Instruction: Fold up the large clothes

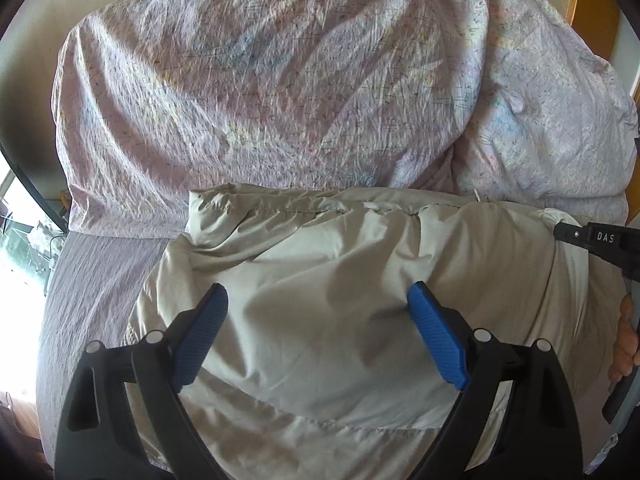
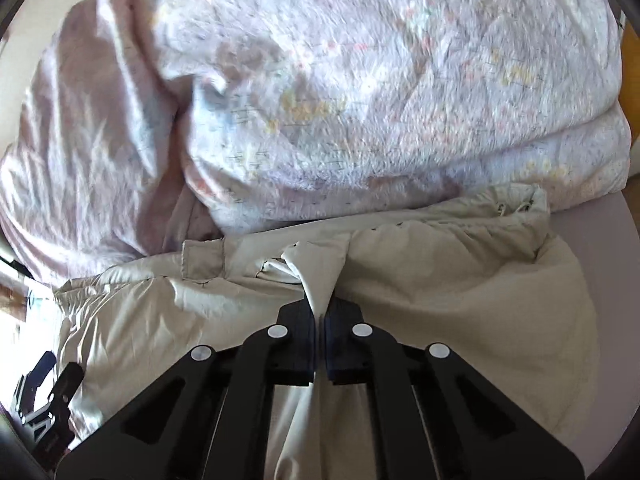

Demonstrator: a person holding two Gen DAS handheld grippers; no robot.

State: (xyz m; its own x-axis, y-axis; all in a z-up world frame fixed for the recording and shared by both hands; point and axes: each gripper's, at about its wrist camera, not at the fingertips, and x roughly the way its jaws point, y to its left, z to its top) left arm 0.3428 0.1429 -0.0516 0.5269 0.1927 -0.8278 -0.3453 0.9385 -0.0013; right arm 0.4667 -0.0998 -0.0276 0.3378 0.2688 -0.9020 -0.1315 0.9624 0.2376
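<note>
One pale beige puffy jacket (image 1: 320, 280), spread rumpled over a lilac bed sheet (image 1: 92, 280), filling the lower half of both frames. In the right wrist view, a raised fold of its fabric pinched between the pressed-together fingers of the right gripper (image 2: 320, 312) at lower centre, with a drawcord at the jacket's hem toward the right edge. In the left wrist view, left gripper (image 1: 318, 300) low in the frame, blue pads (image 1: 436, 340) spread wide apart over the jacket's middle, nothing between them but the cloth lying beneath. At the right edge of that view, the right gripper's black tip resting on the jacket's side, with a hand (image 1: 626, 344) below it. Beyond the jacket, across the upper half of both frames, a bulky crumpled duvet (image 1: 260, 80) in pale pink with faint coloured print, touching the jacket's far edge. Bright window (image 1: 20, 240) at the left edge, wooden frame (image 1: 592, 0) at upper right.
</note>
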